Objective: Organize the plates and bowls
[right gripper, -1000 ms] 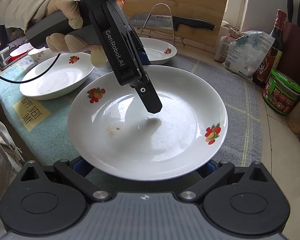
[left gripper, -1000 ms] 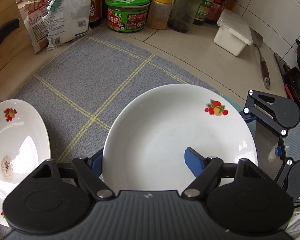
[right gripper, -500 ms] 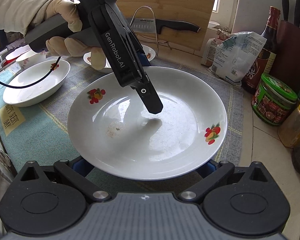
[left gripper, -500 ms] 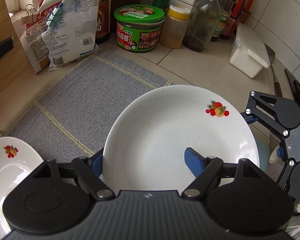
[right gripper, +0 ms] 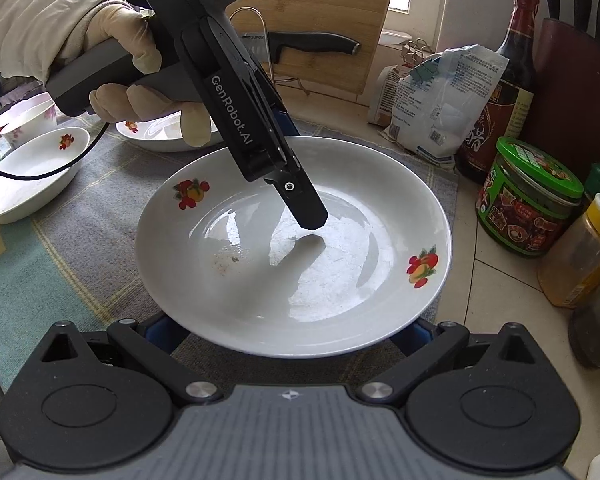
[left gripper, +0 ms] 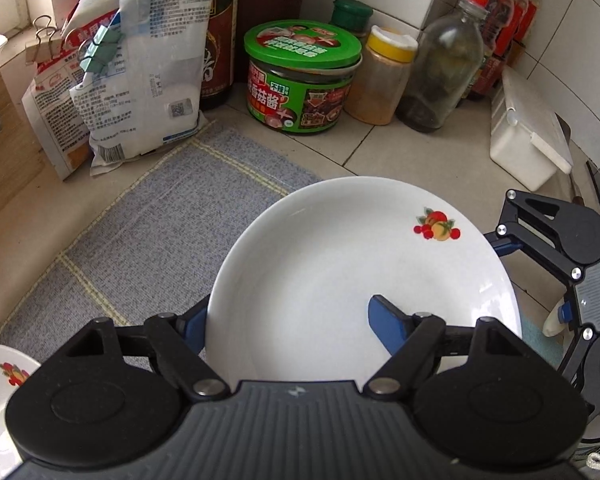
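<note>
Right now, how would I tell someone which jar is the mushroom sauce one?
Look to the tiled corner beyond the grey mat. The sauce jar stands between a dark bottle and a yellow-capped spice jar. It alone is squat, with a green lid.

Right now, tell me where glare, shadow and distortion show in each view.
Right wrist view: window glare streaks the plate, and the left gripper casts a shadow on it. Left wrist view: soft even light, and fisheye bending curves the mat.
</note>
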A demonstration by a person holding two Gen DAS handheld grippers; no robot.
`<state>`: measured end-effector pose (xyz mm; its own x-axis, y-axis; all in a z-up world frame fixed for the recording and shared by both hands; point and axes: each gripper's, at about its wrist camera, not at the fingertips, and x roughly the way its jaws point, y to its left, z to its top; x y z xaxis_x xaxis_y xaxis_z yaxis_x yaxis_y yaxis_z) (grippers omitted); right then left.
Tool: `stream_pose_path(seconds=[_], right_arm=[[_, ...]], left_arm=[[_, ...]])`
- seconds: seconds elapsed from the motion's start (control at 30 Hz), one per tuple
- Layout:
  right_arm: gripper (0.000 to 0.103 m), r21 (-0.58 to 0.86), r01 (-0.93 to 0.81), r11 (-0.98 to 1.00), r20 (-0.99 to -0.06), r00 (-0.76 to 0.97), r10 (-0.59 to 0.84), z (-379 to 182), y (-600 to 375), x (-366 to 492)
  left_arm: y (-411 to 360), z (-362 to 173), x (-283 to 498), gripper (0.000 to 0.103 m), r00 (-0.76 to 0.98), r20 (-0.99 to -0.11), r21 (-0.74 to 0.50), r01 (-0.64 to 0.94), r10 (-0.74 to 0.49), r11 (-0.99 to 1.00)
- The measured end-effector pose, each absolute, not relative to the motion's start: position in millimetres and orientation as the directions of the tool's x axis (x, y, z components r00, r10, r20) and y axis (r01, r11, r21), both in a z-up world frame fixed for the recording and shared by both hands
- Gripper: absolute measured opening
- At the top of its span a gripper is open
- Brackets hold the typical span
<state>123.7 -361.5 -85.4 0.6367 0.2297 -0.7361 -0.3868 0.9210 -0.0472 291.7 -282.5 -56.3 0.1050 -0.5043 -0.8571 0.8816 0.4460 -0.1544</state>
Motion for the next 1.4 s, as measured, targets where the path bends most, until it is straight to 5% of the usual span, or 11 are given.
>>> stream_pose_path(seconds=[0.83,1.4], right_arm=[[0.103,-0.054,-0.331,0.942,-0.755,0.631,0.178,-98,-376,135],[0.103,-0.061,-0.262,0.963,-0.738,0.662,0.134,-85,-372,115]], left_arm=[[-299,-67,301,0.081,0.117,-0.858,-0.14,0.884,-0.5,0.447],[-273,-25,270,0.087,0.226,-0.811,-0.075,0.875,-0.54,0.479]])
